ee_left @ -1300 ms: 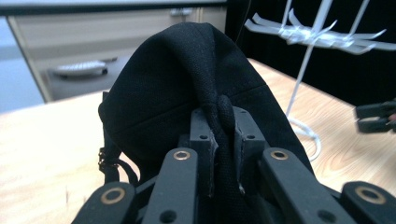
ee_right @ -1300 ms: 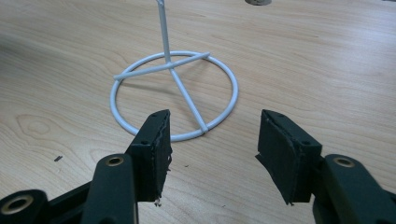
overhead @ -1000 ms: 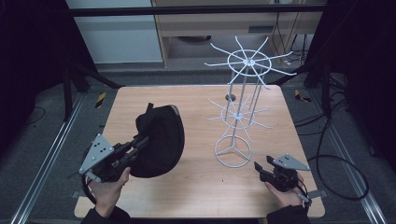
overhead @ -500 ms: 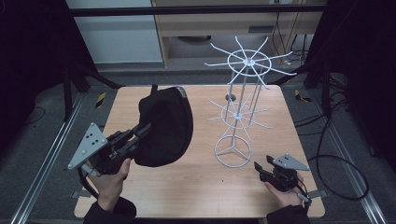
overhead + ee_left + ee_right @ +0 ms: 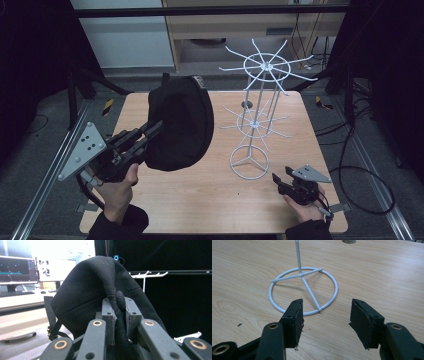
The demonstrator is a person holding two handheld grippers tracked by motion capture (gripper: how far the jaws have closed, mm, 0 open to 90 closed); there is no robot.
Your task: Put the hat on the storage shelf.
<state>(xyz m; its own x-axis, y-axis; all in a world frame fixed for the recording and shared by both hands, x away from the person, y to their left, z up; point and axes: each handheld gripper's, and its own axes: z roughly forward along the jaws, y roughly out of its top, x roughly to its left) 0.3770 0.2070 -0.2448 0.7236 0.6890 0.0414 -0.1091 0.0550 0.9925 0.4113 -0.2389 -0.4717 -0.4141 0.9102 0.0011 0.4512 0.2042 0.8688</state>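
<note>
Black cap point(image 5: 180, 122) held above the table's point(image 5: 200, 200) left half, beside the white wire rack point(image 5: 255, 120).
Left gripper point(image 5: 117, 312) pinches its rim; right gripper point(image 5: 325, 322) spread, empty, near the rack's base.

A light wooden table point(image 5: 210, 200) is seen at the centre of the high view, set on a grey carpeted floor point(image 5: 40, 150). Metal rails point(image 5: 45, 170) run along the floor at both sides. Dark curtains point(image 5: 30, 50) are hung at the upper left and upper right. A pale cabinet point(image 5: 125, 40) and a wooden shelf unit point(image 5: 240, 20) are placed behind the table. Cables point(image 5: 360, 170) lie at the right. In the left gripper view, lit monitors point(image 5: 17, 268) on a desk point(image 5: 20, 301) are seen at the left.
</note>
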